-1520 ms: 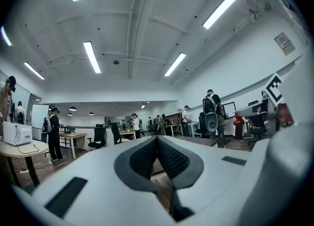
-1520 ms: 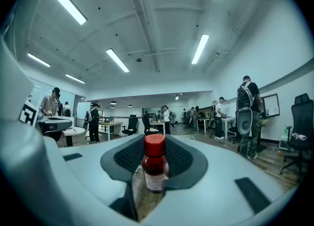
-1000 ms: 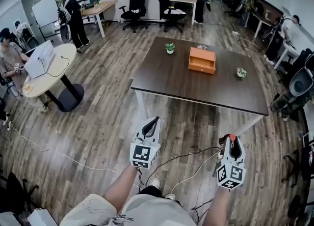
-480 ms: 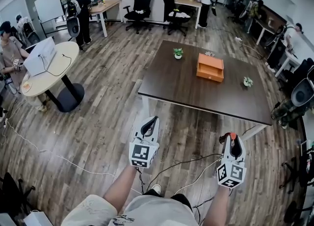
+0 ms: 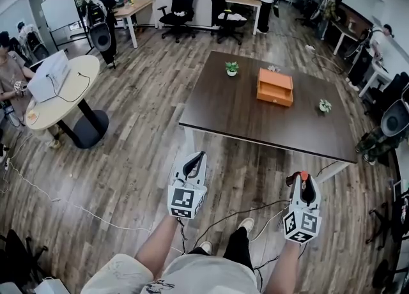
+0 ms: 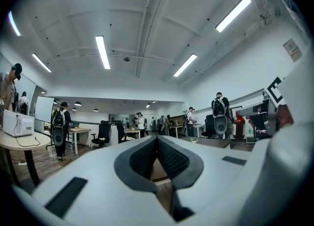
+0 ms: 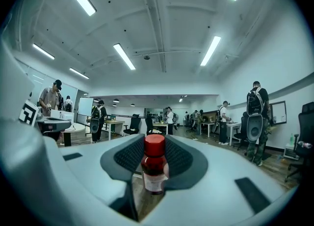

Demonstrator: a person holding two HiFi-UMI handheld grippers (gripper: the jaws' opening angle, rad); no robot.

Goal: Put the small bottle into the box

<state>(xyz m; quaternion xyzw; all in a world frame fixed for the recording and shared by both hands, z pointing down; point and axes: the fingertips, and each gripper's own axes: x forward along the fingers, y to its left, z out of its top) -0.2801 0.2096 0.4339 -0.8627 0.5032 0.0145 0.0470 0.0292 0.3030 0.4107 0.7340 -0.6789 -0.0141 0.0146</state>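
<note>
Between the pads of the right gripper (image 5: 307, 186) we see the small bottle (image 7: 155, 168), clamped at its body. Its long axis stands upright in the right gripper view, the red cap (image 7: 155, 145) uppermost and clear of the pads. A pale label (image 7: 154, 181) wraps the dark lower part. We can make out faint print on it but cannot read a word.

Our left gripper (image 5: 198, 158) holds nothing, and its jaws are closed with the tips meeting. The only other markings are the black-and-white square patterns on the marker cubes (image 5: 186, 201), which carry no letters.

Both grippers hang over the wooden floor (image 5: 134, 152), level with each other and well apart. A dark cable (image 5: 262, 203) trails across the planks between them, near our feet. The near edge of the dark table (image 5: 230, 110) lies ahead of both grippers, with bare planks in between.

On the table, toward its far side, sits the orange box (image 5: 275, 87), well apart from the bottle. Its front, with a small handle, faces us and seems to be closed, though it is too small to be sure. It stands between two small potted plants (image 5: 232, 68), touching neither, with bare tabletop all round it. A round table (image 5: 64, 88) stands off to the left, and office chairs (image 5: 181, 2) stand beyond the dark table.
</note>
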